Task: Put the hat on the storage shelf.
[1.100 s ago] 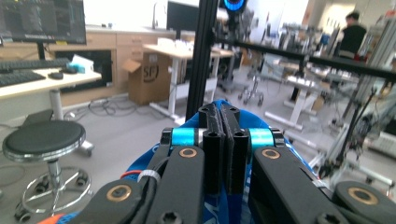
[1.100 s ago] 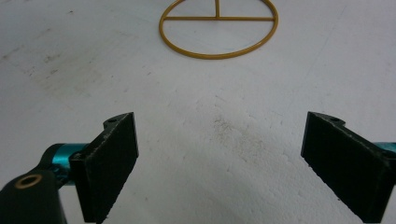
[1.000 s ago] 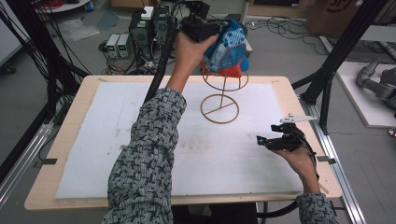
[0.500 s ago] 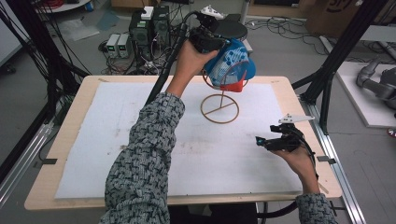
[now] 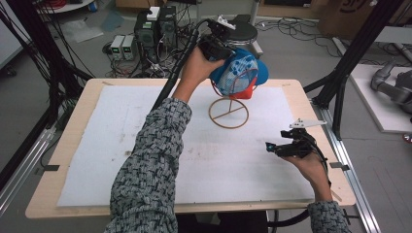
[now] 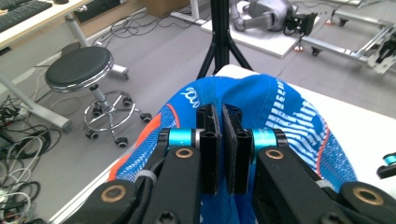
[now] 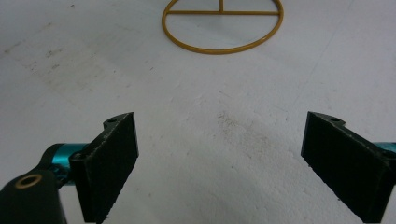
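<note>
A blue cap [image 5: 241, 72] with white print and an orange-red underside hangs over the gold wire stand [image 5: 228, 113] at the far middle of the white mat. My left gripper [image 5: 224, 54] is shut on the cap's crown from above. In the left gripper view the pads [image 6: 208, 140] stand almost together on the cap's fabric [image 6: 289, 107]. My right gripper [image 5: 271, 146] rests low over the mat at the right with its jaws wide open. In the right gripper view nothing lies between its fingertips [image 7: 222, 126], and the stand's ring base [image 7: 219, 50] is ahead.
A white foam mat [image 5: 121, 145] covers the wooden table [image 5: 43, 206]. A black stool [image 6: 79, 67] and cables stand on the floor beyond the far edge. Black frame posts [image 5: 350, 58] rise at the table's right side.
My left hand has lowered the cap toward the top of the wire stand. The right gripper has stayed put.
</note>
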Demonstrator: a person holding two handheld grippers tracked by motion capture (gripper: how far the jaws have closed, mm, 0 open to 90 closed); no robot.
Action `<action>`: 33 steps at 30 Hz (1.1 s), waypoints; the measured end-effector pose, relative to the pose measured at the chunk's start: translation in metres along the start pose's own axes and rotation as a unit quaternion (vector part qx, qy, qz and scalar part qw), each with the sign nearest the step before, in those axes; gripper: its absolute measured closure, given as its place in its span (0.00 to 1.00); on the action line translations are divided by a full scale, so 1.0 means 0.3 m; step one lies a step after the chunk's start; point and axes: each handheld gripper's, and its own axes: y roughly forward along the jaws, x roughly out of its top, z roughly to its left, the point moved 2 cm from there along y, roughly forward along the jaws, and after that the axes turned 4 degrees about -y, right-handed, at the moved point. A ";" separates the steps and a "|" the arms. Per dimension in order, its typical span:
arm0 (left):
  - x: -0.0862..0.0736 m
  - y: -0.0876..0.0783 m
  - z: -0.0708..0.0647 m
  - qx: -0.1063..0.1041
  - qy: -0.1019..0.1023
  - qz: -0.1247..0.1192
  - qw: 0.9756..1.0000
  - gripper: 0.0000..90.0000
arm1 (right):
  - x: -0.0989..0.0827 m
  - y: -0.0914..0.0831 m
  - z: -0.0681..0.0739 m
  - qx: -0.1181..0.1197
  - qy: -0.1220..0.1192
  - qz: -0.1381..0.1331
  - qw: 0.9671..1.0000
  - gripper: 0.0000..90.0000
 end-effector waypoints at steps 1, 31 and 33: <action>-0.003 0.005 0.000 0.001 0.001 0.000 1.000 0.94 | 0.000 0.001 0.001 0.000 0.000 0.000 1.000 0.12; -0.027 -0.014 0.042 0.032 0.007 0.029 0.999 0.58 | -0.003 0.003 -0.002 0.002 0.003 0.000 1.000 0.12; -0.025 -0.034 0.050 0.037 0.008 0.029 0.999 0.57 | -0.002 0.002 -0.003 0.001 0.003 -0.003 1.000 0.12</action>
